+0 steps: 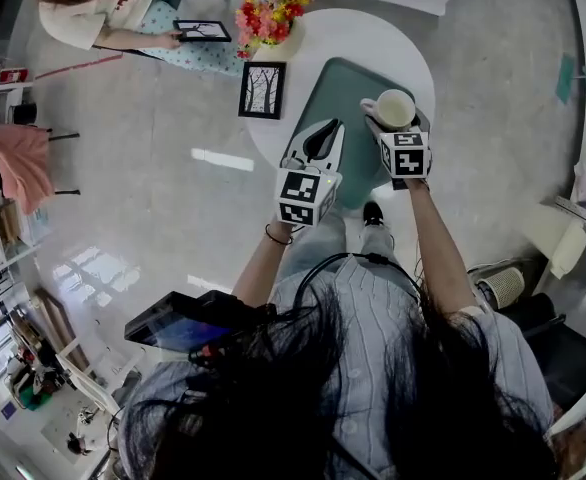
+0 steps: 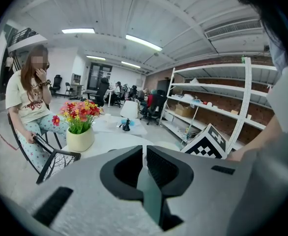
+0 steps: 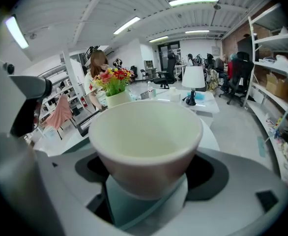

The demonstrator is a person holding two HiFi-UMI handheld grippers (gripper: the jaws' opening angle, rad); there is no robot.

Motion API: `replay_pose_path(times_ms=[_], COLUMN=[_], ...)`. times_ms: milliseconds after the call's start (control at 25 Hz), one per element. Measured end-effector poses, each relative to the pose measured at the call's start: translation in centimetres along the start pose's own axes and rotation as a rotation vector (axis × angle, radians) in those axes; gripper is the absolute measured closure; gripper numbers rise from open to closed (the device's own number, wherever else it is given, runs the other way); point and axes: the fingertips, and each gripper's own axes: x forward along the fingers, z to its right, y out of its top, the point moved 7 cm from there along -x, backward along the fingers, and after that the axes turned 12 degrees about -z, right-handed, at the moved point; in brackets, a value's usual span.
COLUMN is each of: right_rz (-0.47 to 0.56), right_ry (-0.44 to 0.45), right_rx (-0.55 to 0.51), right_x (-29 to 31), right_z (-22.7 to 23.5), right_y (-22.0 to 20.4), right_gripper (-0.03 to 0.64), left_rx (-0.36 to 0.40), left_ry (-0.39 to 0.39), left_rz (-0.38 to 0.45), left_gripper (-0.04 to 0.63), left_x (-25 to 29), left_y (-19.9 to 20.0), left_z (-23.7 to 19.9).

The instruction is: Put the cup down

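A cream cup sits between the jaws of my right gripper, which is shut on it. It hangs over the far right part of a green mat on the round white table; whether it touches the mat I cannot tell. In the right gripper view the cup fills the middle, empty inside, with the mat showing below it. My left gripper hovers over the mat's left edge, shut and holding nothing. In the left gripper view its jaws meet with only a thin slit.
A pot of red and yellow flowers stands at the table's far edge, and a black picture frame lies at the left. A seated person holds a tablet beyond the table. Metal shelves stand to the right.
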Motion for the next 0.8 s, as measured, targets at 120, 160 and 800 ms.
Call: replay_pose_path(times_ms=[120, 160, 800], right_rz=[-0.011, -0.014, -0.024], right_ry=[-0.001, 0.001, -0.011], right_rx=[-0.003, -0.004, -0.062], right_x=[0.6, 0.8, 2.8], right_z=[0.2, 0.2, -0.2], right_y=[0.1, 0.1, 0.6], right_gripper=[0.196, 0.196, 0.196], left_rx=[-0.001, -0.001, -0.040], left_ry=[0.002, 0.004, 0.054], left_rz=[-0.003, -0.004, -0.017], left_gripper=[0.561, 0.561, 0.561], left_x=[0.2, 0.3, -0.5], left_y=[-0.1, -0.2, -1.5], left_z=[-0.1, 0.0, -0.7])
